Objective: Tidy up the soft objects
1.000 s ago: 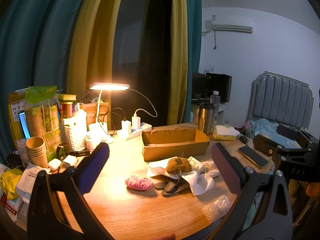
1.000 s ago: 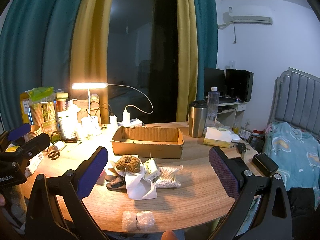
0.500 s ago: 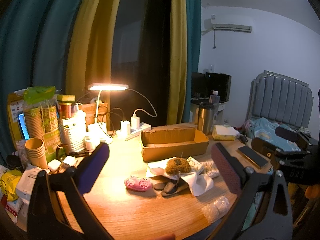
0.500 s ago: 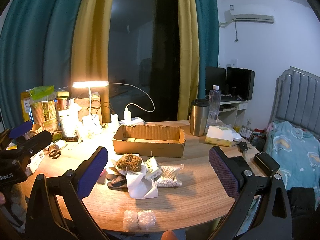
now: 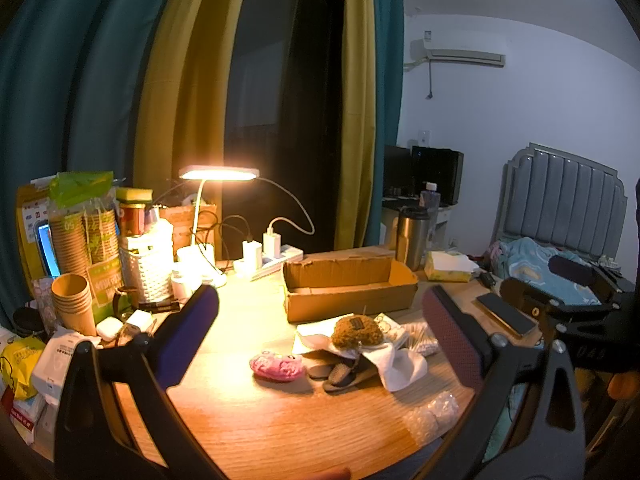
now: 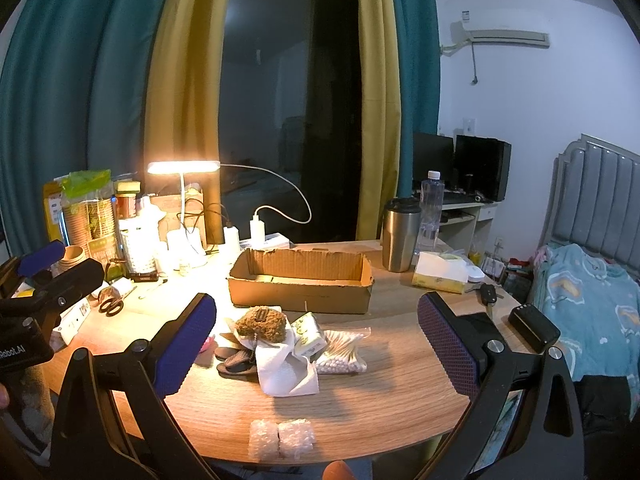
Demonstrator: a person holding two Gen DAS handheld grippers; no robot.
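Note:
A small pile lies mid-table: a brown plush toy (image 5: 357, 331) (image 6: 261, 323) on a white tissue (image 6: 285, 372), tiny dark slippers (image 5: 339, 372) (image 6: 236, 358), a pink soft toy (image 5: 277, 366), a bag of cotton swabs (image 6: 342, 354) and a small tissue pack (image 6: 309, 334). Two bubble-wrap rolls (image 6: 281, 438) (image 5: 432, 412) lie near the front edge. An open cardboard box (image 5: 348, 290) (image 6: 301, 280) stands behind the pile. My left gripper (image 5: 320, 332) and my right gripper (image 6: 316, 344) are both open and empty, held above the front of the table.
A lit desk lamp (image 5: 218, 174), paper cups (image 5: 72, 302), a white basket (image 5: 147, 264) and clutter fill the left. A steel tumbler (image 6: 400, 234), tissue box (image 6: 440, 278), car key (image 6: 489, 294), phone (image 5: 505, 313) and black case (image 6: 534, 326) sit right. A bed (image 6: 588, 292) is beyond.
Both grippers have drifted slightly; the views shift a little. Nothing on the table has moved and both grippers stay open.

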